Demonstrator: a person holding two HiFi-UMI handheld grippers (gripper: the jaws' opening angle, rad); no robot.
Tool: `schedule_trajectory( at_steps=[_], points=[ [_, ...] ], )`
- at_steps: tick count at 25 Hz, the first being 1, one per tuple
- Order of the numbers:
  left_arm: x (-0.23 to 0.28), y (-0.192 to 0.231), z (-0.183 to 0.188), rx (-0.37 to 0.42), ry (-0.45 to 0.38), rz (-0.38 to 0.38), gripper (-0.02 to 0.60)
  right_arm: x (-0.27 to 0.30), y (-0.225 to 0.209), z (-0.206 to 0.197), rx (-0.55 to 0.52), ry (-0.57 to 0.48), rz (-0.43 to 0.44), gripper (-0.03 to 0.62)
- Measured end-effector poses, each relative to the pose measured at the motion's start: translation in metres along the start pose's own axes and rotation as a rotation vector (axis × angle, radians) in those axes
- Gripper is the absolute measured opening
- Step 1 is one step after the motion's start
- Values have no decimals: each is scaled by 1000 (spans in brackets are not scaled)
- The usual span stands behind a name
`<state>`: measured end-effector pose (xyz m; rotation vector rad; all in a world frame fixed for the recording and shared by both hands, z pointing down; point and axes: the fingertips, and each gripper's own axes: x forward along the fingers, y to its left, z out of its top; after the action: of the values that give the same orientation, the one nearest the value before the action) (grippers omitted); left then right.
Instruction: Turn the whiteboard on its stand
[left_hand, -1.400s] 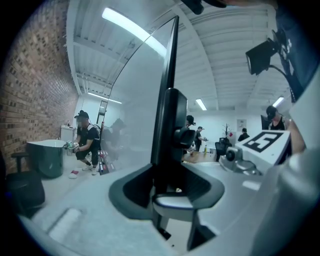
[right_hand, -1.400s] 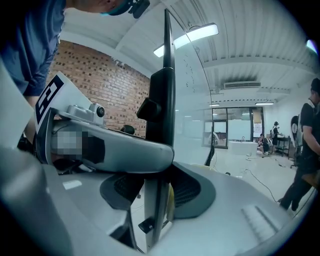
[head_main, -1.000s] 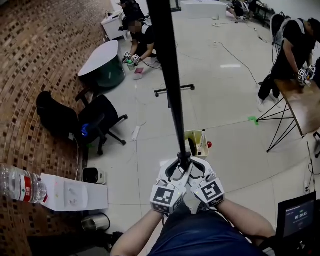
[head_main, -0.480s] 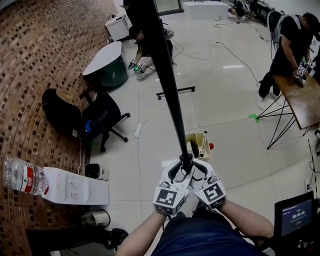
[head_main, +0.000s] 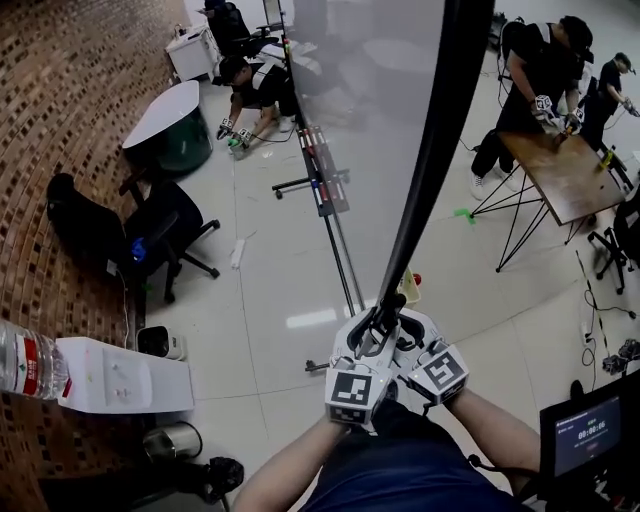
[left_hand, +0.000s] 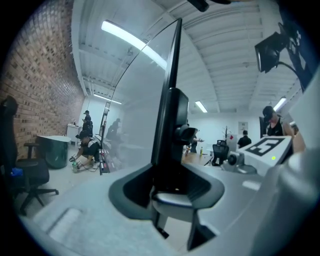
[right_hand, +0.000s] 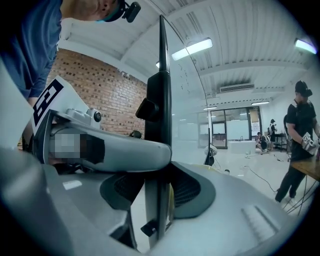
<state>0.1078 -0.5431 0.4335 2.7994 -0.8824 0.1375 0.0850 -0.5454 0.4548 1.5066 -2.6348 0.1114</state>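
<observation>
My left claw (head_main: 366, 336) and right claw (head_main: 404, 332) are both clenched on the whiteboard's (head_main: 372, 90) black edge, close in front of me. It sits tilted on its stand (head_main: 298, 183), so I judge the turn only partway done.

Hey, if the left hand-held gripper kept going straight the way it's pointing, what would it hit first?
The whiteboard frame. The left hand-held gripper is clamped on that black edge, so nothing lies between them; pushing on would just press into it.

Whiteboard (head_main: 370, 100) face now visible, not edge-on
</observation>
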Motion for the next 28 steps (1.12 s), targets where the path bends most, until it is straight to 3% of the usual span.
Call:
schedule_trajectory(
  at_steps=[10,18,24,28],
  points=[
    [-38,-34,-16,16,-25,29,169,-42,35,-4,-9,3,2,166],
    [-67,-64,-7,12,12,49,166,-70,60,-5,-16,5,12,164],
    [-92,-84,-25,23,7,25,164,-93,83,-13,-10,-4,5,164],
    [-114,-97,-22,-14,-9,8,166,-104,105,-10,-7,-5,-13,164]
  ],
)
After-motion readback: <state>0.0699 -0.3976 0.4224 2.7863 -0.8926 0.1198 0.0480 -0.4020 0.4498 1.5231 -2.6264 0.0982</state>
